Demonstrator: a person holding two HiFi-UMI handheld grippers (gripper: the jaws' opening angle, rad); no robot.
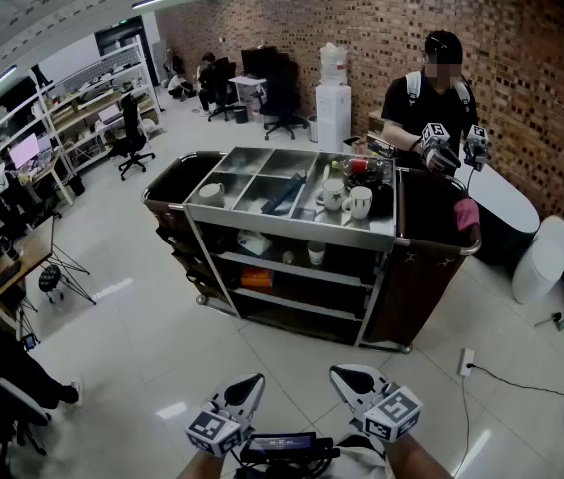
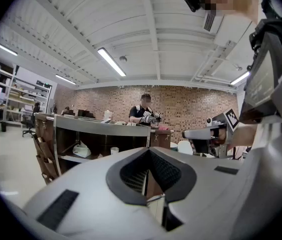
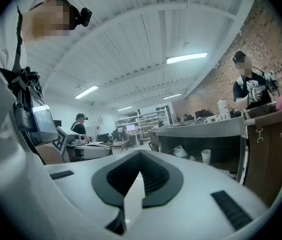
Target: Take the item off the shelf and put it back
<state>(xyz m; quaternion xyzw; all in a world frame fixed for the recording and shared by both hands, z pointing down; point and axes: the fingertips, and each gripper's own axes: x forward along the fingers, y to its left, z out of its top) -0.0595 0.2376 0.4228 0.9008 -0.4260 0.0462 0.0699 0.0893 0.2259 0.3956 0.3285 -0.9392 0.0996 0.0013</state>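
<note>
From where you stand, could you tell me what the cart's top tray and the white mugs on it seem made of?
The top tray looks like brushed stainless steel: grey, dull sheen. The white mugs look like glazed ceramic, smooth and glossy, though plastic is possible.

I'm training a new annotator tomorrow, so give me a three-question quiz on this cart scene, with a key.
1. True or false: the right tongs are shut and empty.
2. On which part of the cart do the two white mugs stand side by side? A) top tray B) middle shelf C) bottom shelf
3. Fill in: the person behind the cart wears a ____ shirt.
Key: 1 true; 2 A; 3 black.
</note>
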